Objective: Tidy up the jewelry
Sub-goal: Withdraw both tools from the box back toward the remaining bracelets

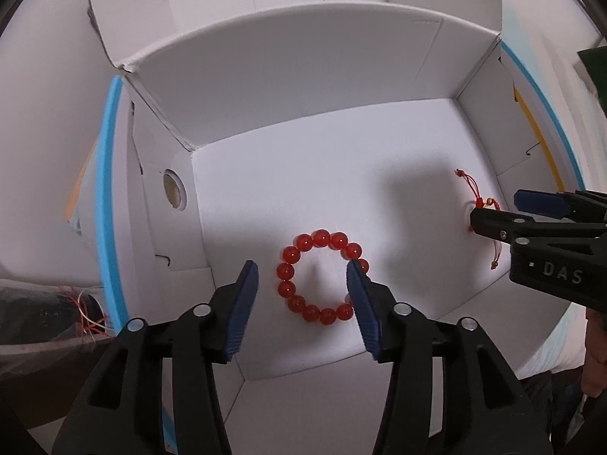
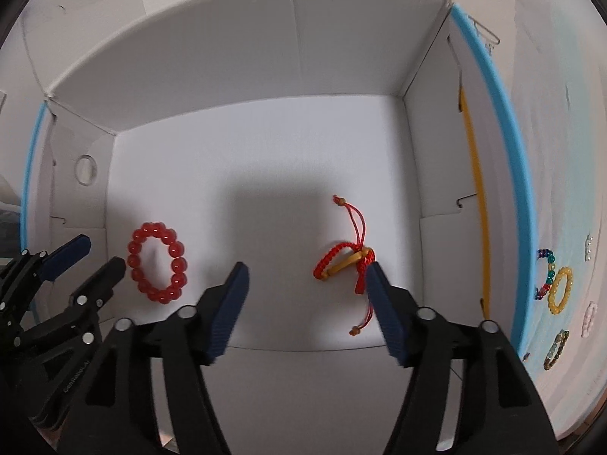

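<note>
While hovering over a white cardboard box [image 1: 288, 76], left gripper [image 1: 302, 276] spread wide, blue-padded fingers [image 1: 242, 303] apart and holding nothing. Below it on the box floor, a red bead bracelet [image 1: 320, 278] lying flat as a closed ring, seen between the two fingertips and partly hidden at its right side by the right-hand pad; cannot tell whether that pad touches the beads. Farther right on the same floor, near the right wall, a red cord bracelet [image 2: 343, 261] with a yellow tube-shaped piece woven in, loose cord ends trailing away and toward the camera, each tipped with a small bead. Right gripper [image 2: 307, 271] likewise spread open above the box, gripping nothing, its right pad just beside or over the knotted end of the cord bracelet, left pad well clear of it. From the left wrist view, right gripper entering from the right edge with its tips over the cord bracelet. Outside the box, beyond its blue-edged right wall, several more bracelets on a pale surface: a yellow bead bracelet [image 2: 560, 290], a multicoloured bead bracelet [image 2: 547, 271], a dark mottled bracelet [image 2: 555, 350] and a pale pink one [image 2: 589, 318].
</note>
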`<state>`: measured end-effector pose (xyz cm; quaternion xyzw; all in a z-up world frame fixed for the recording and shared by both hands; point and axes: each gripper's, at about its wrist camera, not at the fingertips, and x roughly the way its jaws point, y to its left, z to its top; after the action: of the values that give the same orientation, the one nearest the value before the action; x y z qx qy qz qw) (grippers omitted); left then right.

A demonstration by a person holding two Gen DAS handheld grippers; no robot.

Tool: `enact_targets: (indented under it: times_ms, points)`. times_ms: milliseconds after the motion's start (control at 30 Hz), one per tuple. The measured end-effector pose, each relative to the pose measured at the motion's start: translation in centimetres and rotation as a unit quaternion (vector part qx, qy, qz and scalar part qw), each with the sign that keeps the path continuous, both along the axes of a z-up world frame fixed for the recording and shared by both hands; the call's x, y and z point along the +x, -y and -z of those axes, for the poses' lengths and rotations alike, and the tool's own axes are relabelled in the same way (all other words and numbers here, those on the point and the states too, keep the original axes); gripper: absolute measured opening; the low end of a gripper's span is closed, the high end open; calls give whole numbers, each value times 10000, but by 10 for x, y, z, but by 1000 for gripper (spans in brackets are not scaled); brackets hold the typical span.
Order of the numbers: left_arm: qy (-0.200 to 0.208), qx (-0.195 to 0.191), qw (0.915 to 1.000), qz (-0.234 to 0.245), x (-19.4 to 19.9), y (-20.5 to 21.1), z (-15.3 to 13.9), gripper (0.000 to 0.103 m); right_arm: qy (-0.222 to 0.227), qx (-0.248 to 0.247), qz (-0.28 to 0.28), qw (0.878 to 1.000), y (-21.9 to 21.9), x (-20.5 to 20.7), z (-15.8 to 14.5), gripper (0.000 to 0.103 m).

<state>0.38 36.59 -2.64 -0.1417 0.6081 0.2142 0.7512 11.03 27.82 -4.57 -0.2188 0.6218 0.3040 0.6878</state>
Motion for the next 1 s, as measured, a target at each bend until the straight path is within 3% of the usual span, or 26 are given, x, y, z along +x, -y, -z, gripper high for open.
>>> enact_targets:
  times_ms: [567, 700, 1000]
  points:
    - [487, 172, 9986, -73, -22, 27, -38, 85, 451, 707, -115, 9964, 7, -14, -76, 84]
    - [622, 166, 9979, -61, -23, 9, -57, 93, 643, 802, -75, 9947, 19, -16, -92, 88]
    - [944, 157, 9954, 17, -19, 36, -80, 97, 869, 1007, 72, 9911, 52, -15, -118, 95]
